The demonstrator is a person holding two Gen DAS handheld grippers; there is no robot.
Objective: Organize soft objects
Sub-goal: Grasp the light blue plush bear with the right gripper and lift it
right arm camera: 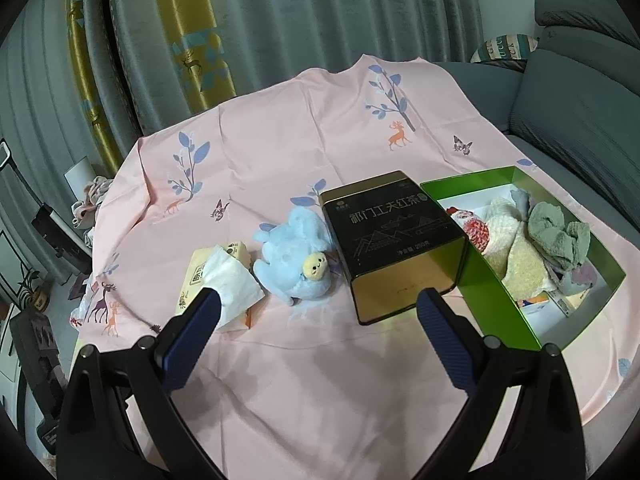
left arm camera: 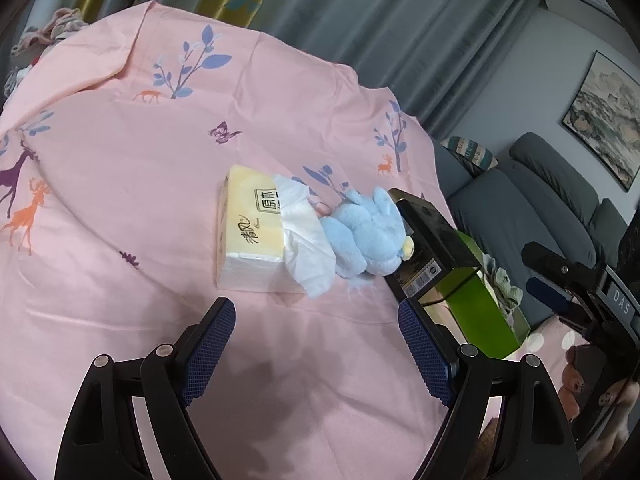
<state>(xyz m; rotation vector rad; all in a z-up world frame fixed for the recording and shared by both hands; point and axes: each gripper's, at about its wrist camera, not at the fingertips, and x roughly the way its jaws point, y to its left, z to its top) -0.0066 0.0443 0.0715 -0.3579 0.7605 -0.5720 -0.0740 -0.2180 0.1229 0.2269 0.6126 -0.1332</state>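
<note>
A light blue plush toy (right arm camera: 296, 252) lies on the pink cloth between a yellow tissue pack (right arm camera: 224, 276) and a black-and-gold tin (right arm camera: 396, 240). To the tin's right, an open green box (right arm camera: 500, 184) holds a chicken plush (right arm camera: 476, 228), a cream towel (right arm camera: 516, 252) and a grey-green cloth (right arm camera: 560, 236). My right gripper (right arm camera: 319, 298) is open and empty, hovering in front of the plush and tin. My left gripper (left arm camera: 316, 312) is also open and empty, just short of the tissue pack (left arm camera: 248, 236) and blue plush (left arm camera: 368, 236). The right gripper (left arm camera: 538, 274) shows at the left wrist view's right edge.
The pink printed cloth (right arm camera: 320, 380) covers the whole work surface. A grey sofa (right arm camera: 580, 100) with a patterned pillow (right arm camera: 504, 50) stands to the right, curtains (right arm camera: 280, 20) hang behind, and a heap of clothes (right arm camera: 94, 196) lies past the cloth's left edge.
</note>
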